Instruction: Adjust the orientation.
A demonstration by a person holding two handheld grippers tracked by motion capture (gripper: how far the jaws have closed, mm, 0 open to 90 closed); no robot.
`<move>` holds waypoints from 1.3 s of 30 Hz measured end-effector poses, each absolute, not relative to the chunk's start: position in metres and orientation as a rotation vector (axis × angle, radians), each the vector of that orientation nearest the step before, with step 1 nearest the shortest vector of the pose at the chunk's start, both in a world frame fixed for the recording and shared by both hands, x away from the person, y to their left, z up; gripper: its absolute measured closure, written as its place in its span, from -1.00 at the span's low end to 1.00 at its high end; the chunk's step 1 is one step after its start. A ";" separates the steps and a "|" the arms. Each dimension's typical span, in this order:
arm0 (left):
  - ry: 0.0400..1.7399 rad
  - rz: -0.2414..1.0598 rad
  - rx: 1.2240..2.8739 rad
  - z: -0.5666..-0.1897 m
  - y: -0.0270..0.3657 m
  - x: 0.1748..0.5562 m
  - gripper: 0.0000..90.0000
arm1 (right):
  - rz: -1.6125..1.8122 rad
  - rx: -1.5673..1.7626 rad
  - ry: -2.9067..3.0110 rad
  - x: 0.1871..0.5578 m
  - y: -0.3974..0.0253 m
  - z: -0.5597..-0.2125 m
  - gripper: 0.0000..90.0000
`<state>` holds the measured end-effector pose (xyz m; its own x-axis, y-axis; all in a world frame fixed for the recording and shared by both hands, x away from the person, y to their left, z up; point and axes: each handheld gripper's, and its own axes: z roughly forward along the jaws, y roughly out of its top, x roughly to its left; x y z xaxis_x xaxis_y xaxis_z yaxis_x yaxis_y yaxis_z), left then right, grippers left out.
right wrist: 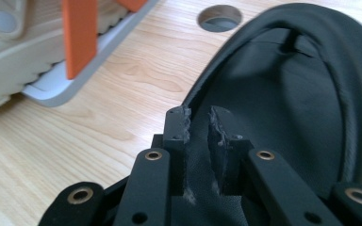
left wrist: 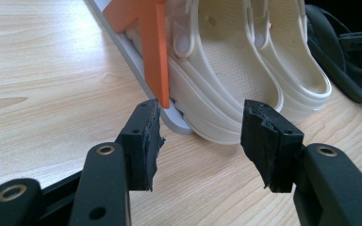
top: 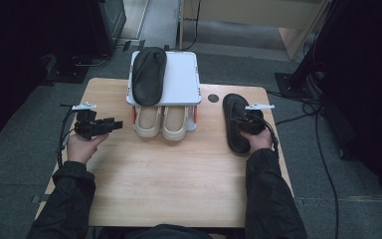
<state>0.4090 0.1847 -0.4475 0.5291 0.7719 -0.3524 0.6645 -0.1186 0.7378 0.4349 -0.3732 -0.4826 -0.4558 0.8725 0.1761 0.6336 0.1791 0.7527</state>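
Two dark sleeves are seen nearest the high view's camera, entering from the bottom edge over the wooden table (top: 179,184). At the left, the left gripper (top: 114,124) is held above the table, pointing toward the white shoe rack (top: 181,79); at the right, the right gripper (top: 243,119) is set over a black flip-flop (top: 236,124) lying flat near the table's right edge. A second black flip-flop (top: 148,74) is laid on the rack's top shelf, and a pair of cream clogs (top: 161,122) is kept beneath. From the left gripper view, the jaws are seen spread wide with nothing between, aimed at the clogs (left wrist: 245,70). From the right gripper view, the jaws are seen pinched onto the flip-flop's rim (right wrist: 287,117).
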 end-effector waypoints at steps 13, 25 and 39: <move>1.181 0.136 1.848 -0.450 0.183 0.411 0.06 | 1.143 1.397 2.179 0.433 -0.367 -0.479 0.64; 1.176 0.133 1.852 -0.450 0.182 0.411 0.06 | 1.159 1.463 2.032 0.426 -0.407 -0.468 0.45; 1.173 0.126 1.857 -0.451 0.181 0.411 0.06 | 1.171 1.569 2.009 0.437 -0.420 -0.492 0.35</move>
